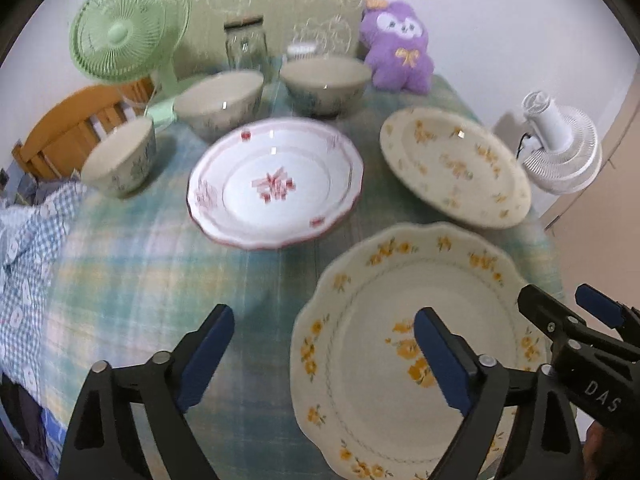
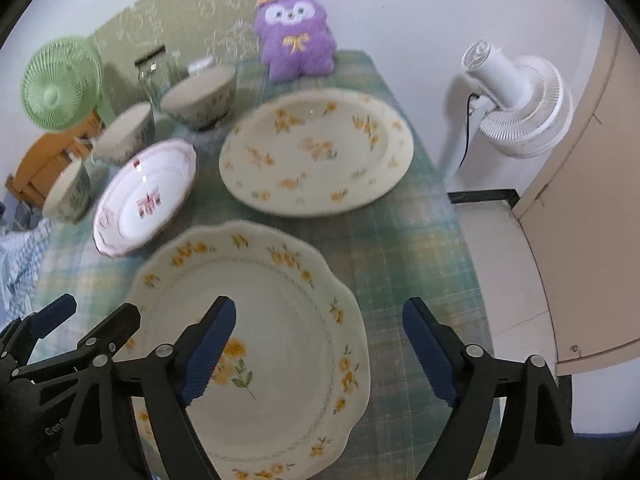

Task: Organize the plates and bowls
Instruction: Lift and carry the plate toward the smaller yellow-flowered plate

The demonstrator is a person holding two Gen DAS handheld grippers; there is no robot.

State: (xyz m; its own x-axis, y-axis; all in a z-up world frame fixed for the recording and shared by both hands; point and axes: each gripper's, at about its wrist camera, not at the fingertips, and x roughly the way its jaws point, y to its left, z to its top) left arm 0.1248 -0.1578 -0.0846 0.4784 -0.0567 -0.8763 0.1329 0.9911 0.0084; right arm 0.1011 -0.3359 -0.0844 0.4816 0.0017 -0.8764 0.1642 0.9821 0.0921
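Note:
On the plaid tablecloth lie a scalloped cream plate with yellow flowers [image 1: 400, 344] [image 2: 256, 340] nearest me, a white plate with red pattern [image 1: 276, 184] [image 2: 144, 196] and a second cream flowered plate [image 1: 452, 164] [image 2: 316, 152]. Three cream bowls stand behind: left [image 1: 120, 160] [image 2: 68, 192], middle [image 1: 220, 104] [image 2: 126, 134], right [image 1: 324, 84] [image 2: 200, 96]. My left gripper [image 1: 324, 352] is open above the near plate's left edge. My right gripper [image 2: 320, 344] is open above that plate's right edge; it also shows in the left wrist view [image 1: 560, 312].
A green fan [image 1: 128, 28] [image 2: 60, 82], a glass jar [image 1: 246, 46] and a purple plush toy [image 1: 396, 48] [image 2: 296, 36] stand at the back. A white fan [image 1: 560, 152] [image 2: 516, 104] stands off the table's right edge. Checked cloth [image 1: 24, 248] lies at left.

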